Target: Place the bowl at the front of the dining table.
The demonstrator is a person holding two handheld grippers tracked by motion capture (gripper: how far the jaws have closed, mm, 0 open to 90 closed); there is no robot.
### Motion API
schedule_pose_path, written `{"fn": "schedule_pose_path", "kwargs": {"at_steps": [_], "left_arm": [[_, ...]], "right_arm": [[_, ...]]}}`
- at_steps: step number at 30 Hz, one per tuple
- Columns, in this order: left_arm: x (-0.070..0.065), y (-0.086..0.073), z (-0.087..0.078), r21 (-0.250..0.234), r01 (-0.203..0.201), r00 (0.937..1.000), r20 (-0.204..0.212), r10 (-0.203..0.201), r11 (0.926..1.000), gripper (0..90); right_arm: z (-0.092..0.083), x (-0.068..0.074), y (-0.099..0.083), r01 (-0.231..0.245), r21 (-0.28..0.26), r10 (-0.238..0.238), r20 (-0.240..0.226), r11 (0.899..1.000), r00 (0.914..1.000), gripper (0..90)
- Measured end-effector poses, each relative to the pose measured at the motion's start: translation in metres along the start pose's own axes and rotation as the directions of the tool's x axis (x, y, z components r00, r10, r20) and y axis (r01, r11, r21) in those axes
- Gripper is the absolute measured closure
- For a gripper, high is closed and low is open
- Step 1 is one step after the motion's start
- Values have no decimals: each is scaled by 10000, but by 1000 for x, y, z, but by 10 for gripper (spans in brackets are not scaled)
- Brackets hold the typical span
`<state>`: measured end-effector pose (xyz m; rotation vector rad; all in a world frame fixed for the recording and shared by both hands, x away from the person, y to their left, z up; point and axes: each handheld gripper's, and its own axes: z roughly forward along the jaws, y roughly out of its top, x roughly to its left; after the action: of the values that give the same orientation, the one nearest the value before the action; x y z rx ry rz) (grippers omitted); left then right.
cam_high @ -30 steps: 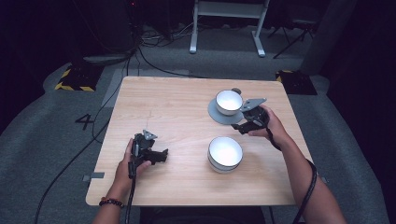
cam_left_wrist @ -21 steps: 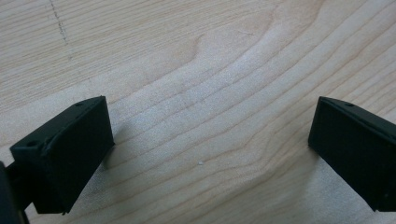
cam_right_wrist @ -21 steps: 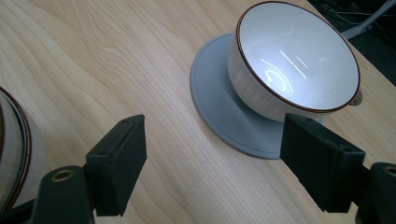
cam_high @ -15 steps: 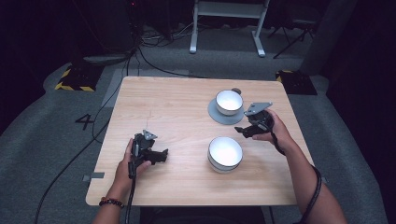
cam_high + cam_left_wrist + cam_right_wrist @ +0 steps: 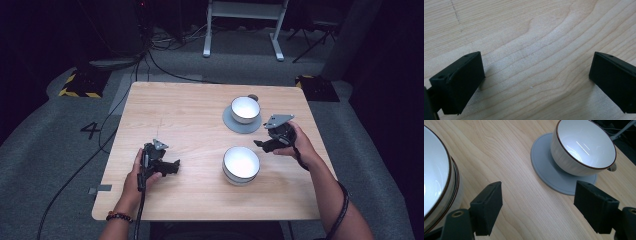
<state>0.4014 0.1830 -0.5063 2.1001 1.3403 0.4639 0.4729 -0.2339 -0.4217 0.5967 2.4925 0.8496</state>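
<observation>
Bowl sits on the wooden surface just to the near left of the right gripper, whose jaws stand wide apart and hold nothing. In the right gripper view that bowl's rim lies beside one jaw, while the cup on its grey saucer stands farther ahead, apart from both jaws. The left gripper rests low over bare wood, well apart from the bowl, its jaws spread and empty.

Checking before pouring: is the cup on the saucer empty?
Empty: the cup stands upright on the saucer, its white inside bare.
</observation>
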Motion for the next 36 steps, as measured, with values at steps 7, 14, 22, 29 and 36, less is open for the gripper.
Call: {"fn": "schedule_pose_path", "kwargs": {"at_steps": [7, 14, 22, 29, 36], "left_arm": [[0, 0, 0, -1, 0, 10000, -3, 0, 10000, 0], [0, 0, 0, -3, 4, 10000, -3, -4, 10000, 0], [0, 0, 0, -5, 5, 10000, -5, -5, 10000, 0], [0, 0, 0, -3, 5, 10000, -2, -5, 10000, 0], [0, 0, 0, -4, 3, 10000, -5, -3, 10000, 1]], "right_arm": [[-5, 4, -5, 52, 71, -53, 87, 10000, 9999, 230], [-9, 9, -10, 208, 140, -210, 104, 9997, 9997, 230], [-14, 15, -15, 285, 123, -286, 79, 9995, 9996, 230], [-16, 18, -21, 293, 152, -295, 85, 9995, 9995, 230], [-19, 21, -30, 325, 315, -328, 103, 9990, 9994, 230]]}}
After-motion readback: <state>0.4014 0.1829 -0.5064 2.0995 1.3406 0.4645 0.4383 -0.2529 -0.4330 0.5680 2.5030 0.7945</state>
